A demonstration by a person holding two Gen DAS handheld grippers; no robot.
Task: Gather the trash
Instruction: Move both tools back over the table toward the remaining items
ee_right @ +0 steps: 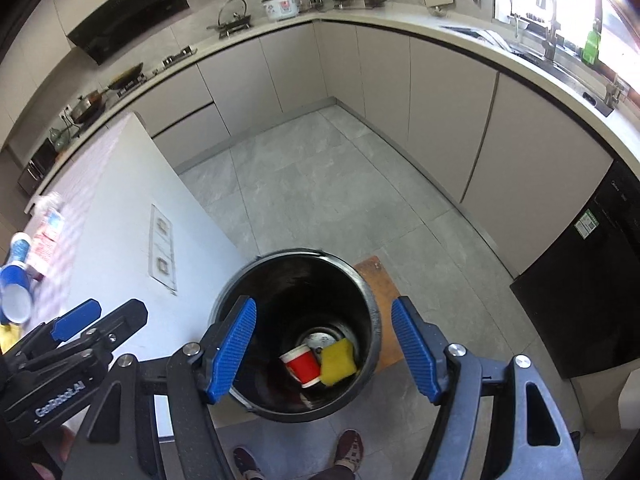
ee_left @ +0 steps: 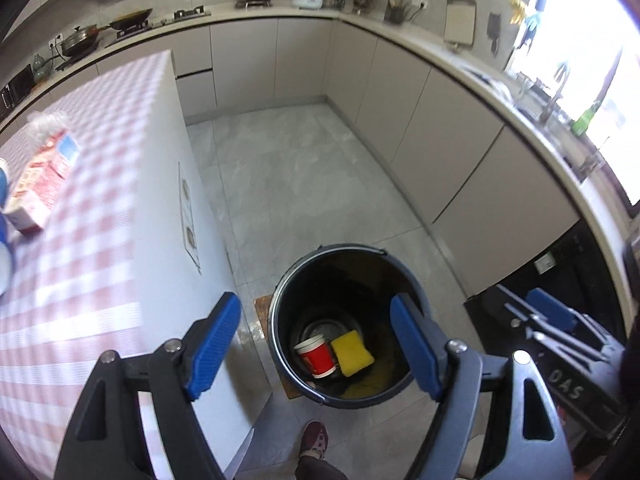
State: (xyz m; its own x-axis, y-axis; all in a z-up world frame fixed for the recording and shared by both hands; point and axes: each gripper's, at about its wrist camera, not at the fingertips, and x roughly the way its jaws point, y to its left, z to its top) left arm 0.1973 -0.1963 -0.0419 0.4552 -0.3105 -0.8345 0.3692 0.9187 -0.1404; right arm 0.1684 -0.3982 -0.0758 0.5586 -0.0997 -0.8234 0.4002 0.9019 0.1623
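A black trash bucket point(ee_left: 280, 344) stands on the floor beside the table; it also shows in the right wrist view point(ee_right: 370, 304). Inside lie a red paper cup point(ee_left: 318, 358) point(ee_right: 303, 367) and a yellow sponge point(ee_left: 352, 353) point(ee_right: 338, 362). My left gripper point(ee_left: 316, 344) is open and empty above the bucket. My right gripper point(ee_right: 324, 344) is open and empty above the bucket too. On the checked table point(ee_left: 92, 216) lie a red and white carton point(ee_left: 40, 180) point(ee_right: 46, 242) and blue paper cups point(ee_right: 16, 284).
Grey cabinets and a counter with pots and a sink run around the room. A black appliance point(ee_right: 592, 280) stands at the right. A brown board point(ee_right: 380, 292) lies under the bucket. The person's feet point(ee_right: 348, 448) are below it.
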